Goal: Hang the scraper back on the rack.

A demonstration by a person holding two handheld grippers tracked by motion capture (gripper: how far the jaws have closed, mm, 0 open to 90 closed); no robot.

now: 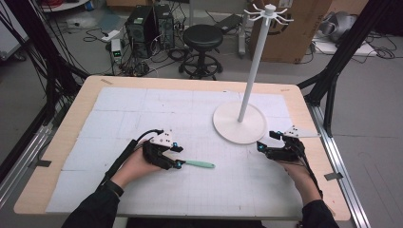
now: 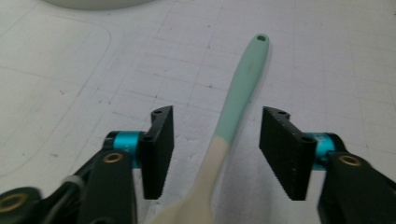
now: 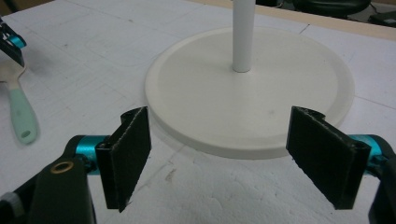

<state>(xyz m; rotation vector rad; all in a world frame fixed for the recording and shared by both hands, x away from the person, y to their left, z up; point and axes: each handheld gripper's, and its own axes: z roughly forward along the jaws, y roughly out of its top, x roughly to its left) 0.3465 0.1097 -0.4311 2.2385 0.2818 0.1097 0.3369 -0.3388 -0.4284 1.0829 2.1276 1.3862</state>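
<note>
Item: spatula (image 2: 233,107), mint handle with cream blade, lying flat on the desk (image 1: 190,199); the left tool (image 1: 177,156) sits over its blade end with jaws spread to either side of the shaft, not touching it, and the handle runs straight away from that tool toward its hanging hole, so the left hand is plainly the nearer. Right tool (image 1: 268,141), jaws likewise spread and empty, rests well apart from the spatula, just beside the white stand's round base (image 3: 261,88). Beyond the spatula, the stand's pole (image 1: 254,71) rises to a ring of hooks (image 1: 269,13).
</note>
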